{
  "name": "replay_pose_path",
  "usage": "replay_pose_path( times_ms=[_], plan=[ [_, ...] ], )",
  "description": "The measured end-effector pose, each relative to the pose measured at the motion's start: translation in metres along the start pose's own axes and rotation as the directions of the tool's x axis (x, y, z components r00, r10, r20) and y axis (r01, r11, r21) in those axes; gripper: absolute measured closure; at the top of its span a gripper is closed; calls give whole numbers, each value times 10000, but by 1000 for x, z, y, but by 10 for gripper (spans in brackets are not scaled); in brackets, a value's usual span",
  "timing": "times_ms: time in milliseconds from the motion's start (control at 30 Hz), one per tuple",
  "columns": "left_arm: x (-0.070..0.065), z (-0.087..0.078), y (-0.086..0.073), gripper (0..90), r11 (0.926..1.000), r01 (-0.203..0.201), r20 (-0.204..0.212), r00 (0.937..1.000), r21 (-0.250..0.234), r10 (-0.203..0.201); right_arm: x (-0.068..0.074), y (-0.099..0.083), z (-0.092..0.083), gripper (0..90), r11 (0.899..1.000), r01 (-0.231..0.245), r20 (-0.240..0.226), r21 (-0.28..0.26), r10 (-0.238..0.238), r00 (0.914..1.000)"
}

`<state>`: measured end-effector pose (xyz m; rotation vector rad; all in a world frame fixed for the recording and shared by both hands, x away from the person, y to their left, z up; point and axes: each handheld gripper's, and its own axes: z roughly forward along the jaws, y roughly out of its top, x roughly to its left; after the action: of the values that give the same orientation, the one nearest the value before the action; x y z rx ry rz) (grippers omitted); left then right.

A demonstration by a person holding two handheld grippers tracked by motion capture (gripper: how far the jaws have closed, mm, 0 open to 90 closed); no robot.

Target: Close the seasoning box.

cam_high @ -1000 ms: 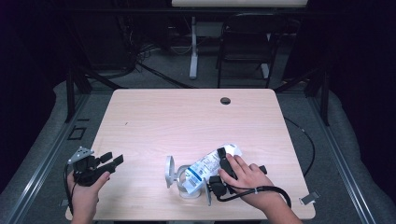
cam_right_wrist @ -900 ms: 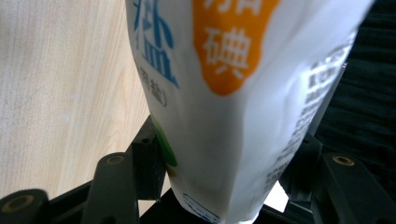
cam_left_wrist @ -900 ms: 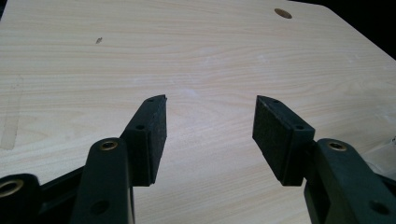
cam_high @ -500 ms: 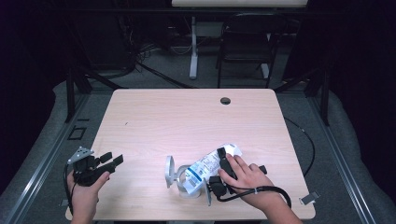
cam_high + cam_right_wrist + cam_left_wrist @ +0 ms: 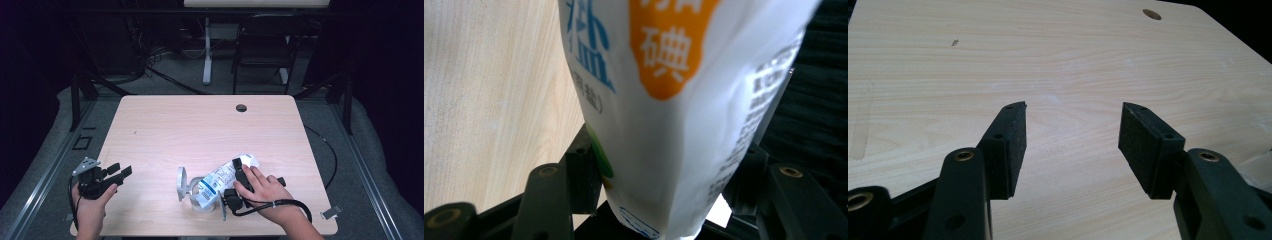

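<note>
Right gripper (image 5: pixel 239 186) is clamped wide across the salt bag (image 5: pixel 684 115), which lies just right of the white clip stand (image 5: pixel 181 183); keep pads square on the bag's sides, with left gripper (image 5: pixel 1073 140) open and empty well left of the stand.

Dim lab: bare wooden table (image 5: pixel 200 125), floor cables (image 5: pixel 150 55), black chair (image 5: pixel 262 47).

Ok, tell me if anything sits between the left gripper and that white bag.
Nothing visible does. The left gripper is open over bare table near the left edge. Light wood alone runs from it to the white bag, which the right gripper already clamps. A white holder stands at the bag's left end.
</note>
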<state>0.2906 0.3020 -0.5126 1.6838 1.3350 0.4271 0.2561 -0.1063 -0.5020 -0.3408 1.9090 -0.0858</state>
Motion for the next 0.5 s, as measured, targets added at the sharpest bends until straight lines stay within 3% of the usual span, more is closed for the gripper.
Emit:
replay_pose_path(
  times_ms=[500],
  plan=[
    [0, 0, 0, 454, 10000, 9, -7, 10000, -8, -9, 0, 0, 0, 446, 10000, 73, 11, 31, -73, 10000]
  ],
)
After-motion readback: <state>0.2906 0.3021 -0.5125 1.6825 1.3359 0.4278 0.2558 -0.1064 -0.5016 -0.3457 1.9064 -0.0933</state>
